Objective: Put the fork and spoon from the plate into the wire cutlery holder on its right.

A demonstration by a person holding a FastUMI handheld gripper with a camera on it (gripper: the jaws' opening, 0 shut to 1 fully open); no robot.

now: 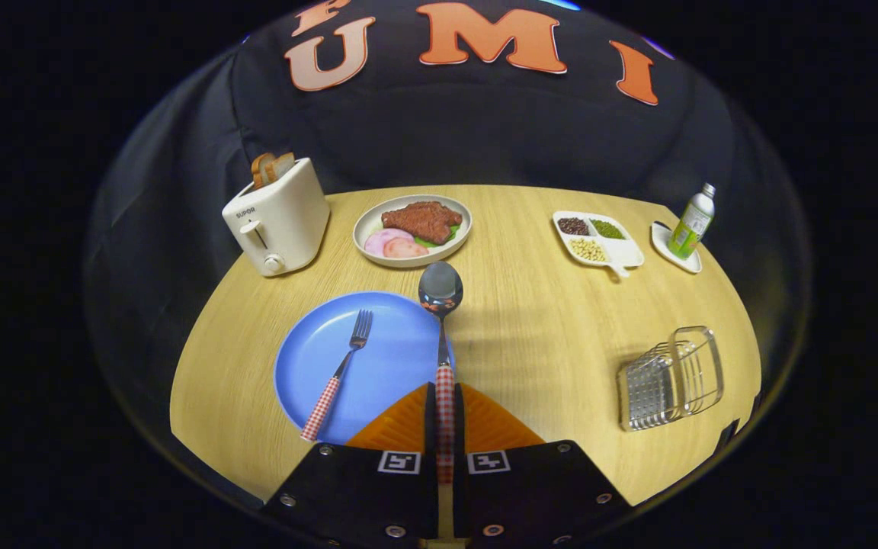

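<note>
Gripper [445,415] clamped on checked-handled spoon [440,305], bowl forward.

My gripper [444,415] clamped on spoon [440,305] handle, bowl pointing ahead past blue plate [386,366] rim. Fork [338,374] lying on plate, left of my fingers. Wire holder [671,379] well right on wooden table [546,320]. I see toaster [277,217] far left.

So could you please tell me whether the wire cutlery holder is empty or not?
Empty: wire cutlery holder holds nothing; the claw grips the spoon, fork on the plate.
</note>
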